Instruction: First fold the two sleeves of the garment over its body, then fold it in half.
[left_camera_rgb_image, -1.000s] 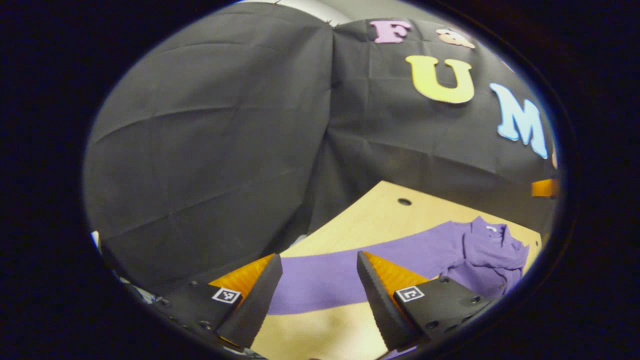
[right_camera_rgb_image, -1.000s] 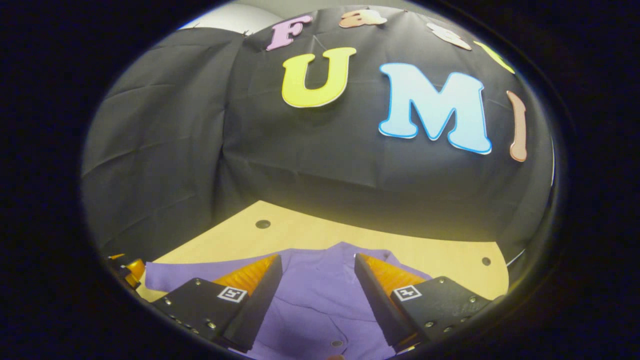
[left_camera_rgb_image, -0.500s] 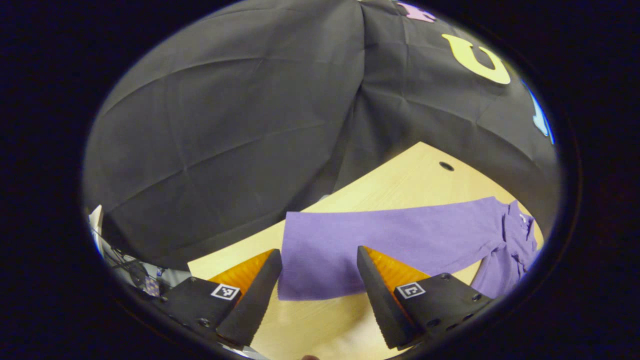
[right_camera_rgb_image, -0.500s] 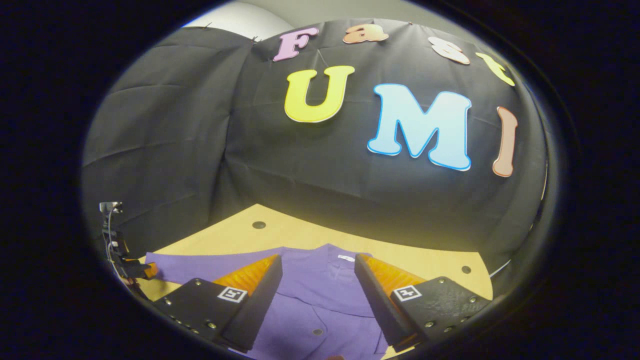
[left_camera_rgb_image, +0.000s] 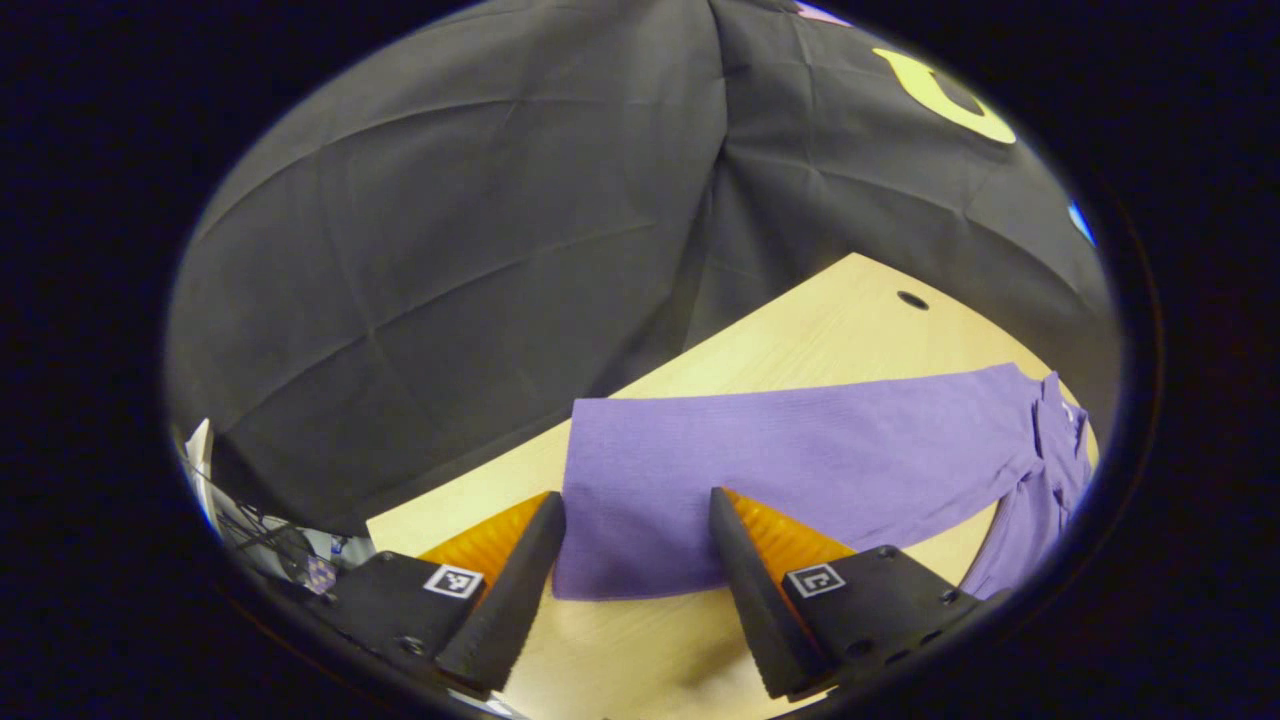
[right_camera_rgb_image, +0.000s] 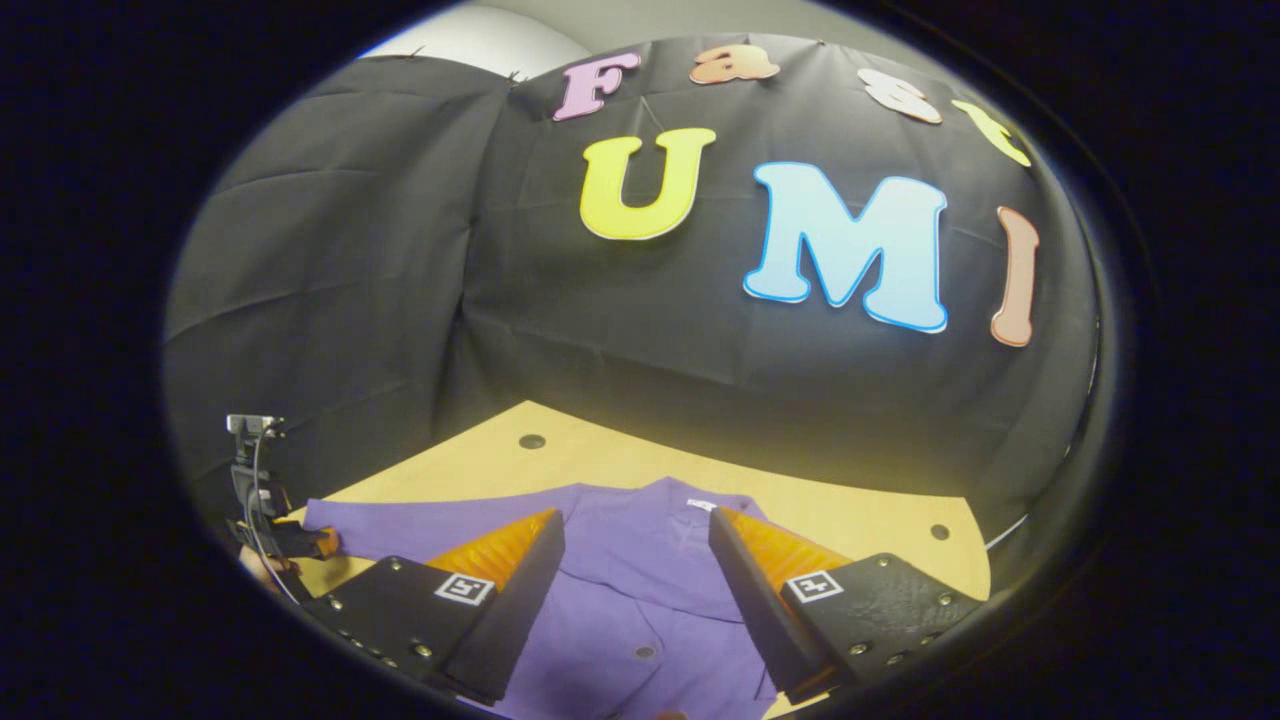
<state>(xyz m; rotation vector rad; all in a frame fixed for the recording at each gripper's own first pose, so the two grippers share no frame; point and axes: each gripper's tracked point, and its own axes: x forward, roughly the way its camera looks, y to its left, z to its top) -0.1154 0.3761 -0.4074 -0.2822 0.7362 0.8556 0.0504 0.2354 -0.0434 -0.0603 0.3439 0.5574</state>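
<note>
The garment — a purple, buttoned shirt with a collar — lies flat on the desk, front side up. In my right gripper view its collar sits toward the far edge of the desk, and a button shows on the placket between the fingers. One sleeve is stretched out straight across the wood, unfolded; in the left gripper view its cuff end lies nearest the camera, and the sleeve runs away to the right to meet the body of the shirt near the collar.

My left tongs are spread, hovering at the cuff end of that sleeve; the cuff lies in the gap between the two fingers, neither of which I can see pressing on the cloth. My right tongs are likewise spread, poised over the chest of the shirt just below the collar, and grip nothing.

The desk is pale wood with small round holes near its far edge. At the far left of the right gripper view the other gripper shows beside the sleeve's end — with a cable and a small mounted device above it.
</note>
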